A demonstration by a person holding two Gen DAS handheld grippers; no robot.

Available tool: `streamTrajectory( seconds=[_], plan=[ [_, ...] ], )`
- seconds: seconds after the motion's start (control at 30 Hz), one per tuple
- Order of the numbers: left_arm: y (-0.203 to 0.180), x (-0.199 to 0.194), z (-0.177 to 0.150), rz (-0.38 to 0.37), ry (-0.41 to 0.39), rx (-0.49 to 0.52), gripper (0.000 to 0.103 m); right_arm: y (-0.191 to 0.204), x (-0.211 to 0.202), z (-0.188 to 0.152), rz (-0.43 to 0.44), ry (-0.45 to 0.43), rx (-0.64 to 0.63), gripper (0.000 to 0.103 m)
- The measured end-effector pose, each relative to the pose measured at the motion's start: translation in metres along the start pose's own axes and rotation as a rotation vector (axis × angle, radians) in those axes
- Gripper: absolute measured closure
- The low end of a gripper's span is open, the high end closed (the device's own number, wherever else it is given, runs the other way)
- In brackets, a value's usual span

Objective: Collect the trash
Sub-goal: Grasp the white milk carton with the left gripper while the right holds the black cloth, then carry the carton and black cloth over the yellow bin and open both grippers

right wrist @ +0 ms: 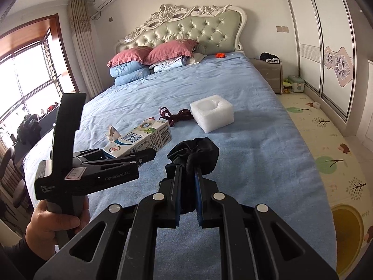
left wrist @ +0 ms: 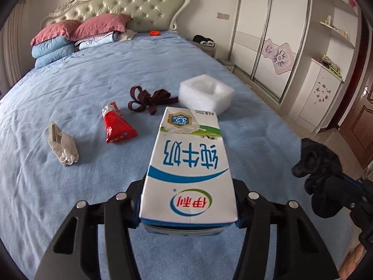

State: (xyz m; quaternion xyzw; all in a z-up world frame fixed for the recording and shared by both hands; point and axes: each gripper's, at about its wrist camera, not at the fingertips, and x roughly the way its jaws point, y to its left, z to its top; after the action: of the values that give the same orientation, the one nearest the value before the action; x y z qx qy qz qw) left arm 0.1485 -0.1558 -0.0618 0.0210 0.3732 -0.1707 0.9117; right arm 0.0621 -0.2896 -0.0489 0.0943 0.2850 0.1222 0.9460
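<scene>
Gripping a milk carton (left wrist: 188, 170), the left gripper (left wrist: 188, 212) has its jaws clamped on the carton's near end; the carton sticks out forward along the fingers, lifted clear of the bed (left wrist: 70, 210), printed face up. From the right wrist view the same carton (right wrist: 139, 140) sits level in the left gripper (right wrist: 130, 155), with a person's hand (right wrist: 54, 219) wrapped round the handle below.

Right gripper (right wrist: 187, 175): jaws clenched tight on a black wad of cloth (right wrist: 198, 156), which bunches out past the fingertips. That wad (left wrist: 319, 163) shows at the right edge of the left wrist view, off the bed's right side.

On the bed, middle area, near to far from the carton:
- red wrapper (left wrist: 117, 123), lying flat, left of the carton tip
- beige slipper (left wrist: 63, 144), further left, apart from the wrapper
- dark maroon ribbon (left wrist: 149, 100), looped in a tangle, just behind the wrapper
- white foam block (left wrist: 206, 93) with a hollow top, just right of the ribbon, toward the bed's right edge

Head end of the bed: pink and blue pillows (left wrist: 70, 37) stacked at the left, small orange item (left wrist: 154, 33) near the headboard (left wrist: 121, 2).
</scene>
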Motion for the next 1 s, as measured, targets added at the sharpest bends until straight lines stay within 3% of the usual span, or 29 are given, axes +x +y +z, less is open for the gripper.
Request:
streamTrajectory(
  seconds=[0.3,0.7,1.0],
  plan=[
    [-0.065,-0.034,0.013,-0.128,-0.063,0.111,0.048,-0.029,-0.038,0.001,-0.045,-0.056,0.023,0.093],
    [-0.165,-0.01,0.019,-0.26,-0.012,0.233,0.048,-0.108,-0.103,-0.012,-0.201,-0.13,0.117,0.093],
    [-0.257,0.028,0.014,-0.417,0.106,0.317,0.048,-0.183,-0.143,-0.036,-0.352,-0.136,0.209,0.092]
  ],
)
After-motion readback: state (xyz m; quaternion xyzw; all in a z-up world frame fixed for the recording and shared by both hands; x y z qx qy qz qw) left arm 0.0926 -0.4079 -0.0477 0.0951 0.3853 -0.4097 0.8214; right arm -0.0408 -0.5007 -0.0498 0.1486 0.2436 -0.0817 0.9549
